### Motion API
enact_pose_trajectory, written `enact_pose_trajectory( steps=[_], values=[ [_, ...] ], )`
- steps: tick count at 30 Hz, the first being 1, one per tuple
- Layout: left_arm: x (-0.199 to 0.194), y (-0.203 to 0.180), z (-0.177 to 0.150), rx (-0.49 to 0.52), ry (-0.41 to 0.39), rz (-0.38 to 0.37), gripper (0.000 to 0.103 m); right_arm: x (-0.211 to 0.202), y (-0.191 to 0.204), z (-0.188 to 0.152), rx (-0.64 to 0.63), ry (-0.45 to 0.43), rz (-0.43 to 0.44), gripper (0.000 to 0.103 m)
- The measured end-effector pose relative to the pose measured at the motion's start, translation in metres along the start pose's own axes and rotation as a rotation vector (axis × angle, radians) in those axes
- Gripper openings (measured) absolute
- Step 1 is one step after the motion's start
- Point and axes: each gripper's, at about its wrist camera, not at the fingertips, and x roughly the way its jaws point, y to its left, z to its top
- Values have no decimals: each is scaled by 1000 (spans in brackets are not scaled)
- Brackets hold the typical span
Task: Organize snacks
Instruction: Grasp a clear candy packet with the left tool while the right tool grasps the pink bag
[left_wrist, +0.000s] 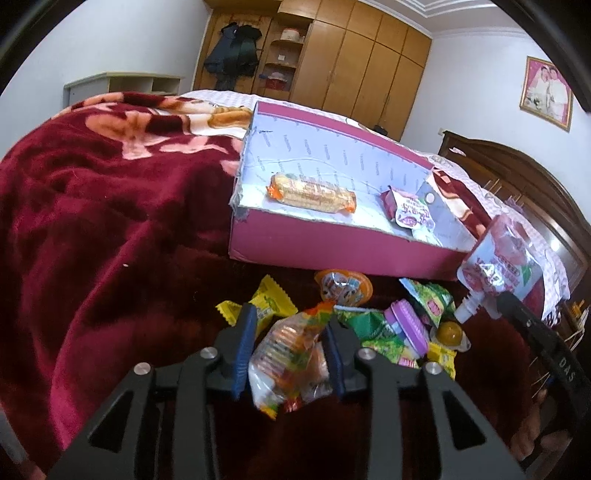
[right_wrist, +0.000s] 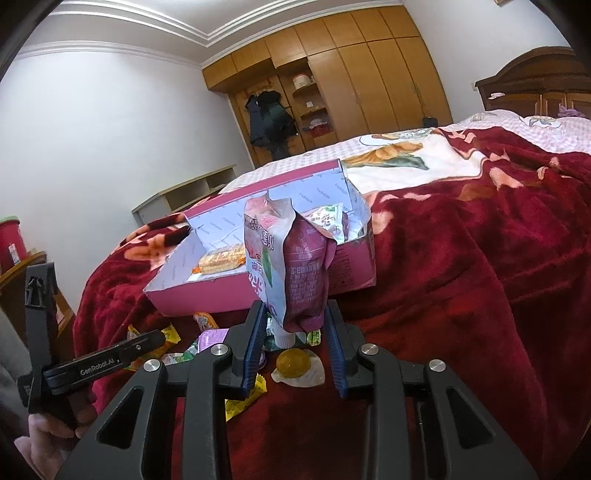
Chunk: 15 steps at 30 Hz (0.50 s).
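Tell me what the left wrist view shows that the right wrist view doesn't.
Left only: the left tool shut on a clear biscuit pack, a framed photo on the wall, and an orange jelly cup.
Right only: the right tool gripping the pink pouch near its spout, and a red can at far left.
Both: the pink box holding a biscuit roll, the red blanket, the wardrobe.

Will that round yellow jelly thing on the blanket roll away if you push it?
Probably not far: the yellow jelly has a domed top but a flat clear rim around it, which should stop rolling. It looks smooth and glossy, so the right tool might slip on it. The soft red blanket likely drags on it too.
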Motion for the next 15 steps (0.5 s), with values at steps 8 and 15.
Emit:
enact_pose_trajectory(
  steps=[8,15],
  values=[
    [-10,5,-13,45,-3,25,47,1,3,-2,-5,2,25,32],
    [8,5,-3,22,6,22,34,1,2,-2,3,2,29,32]
  ],
)
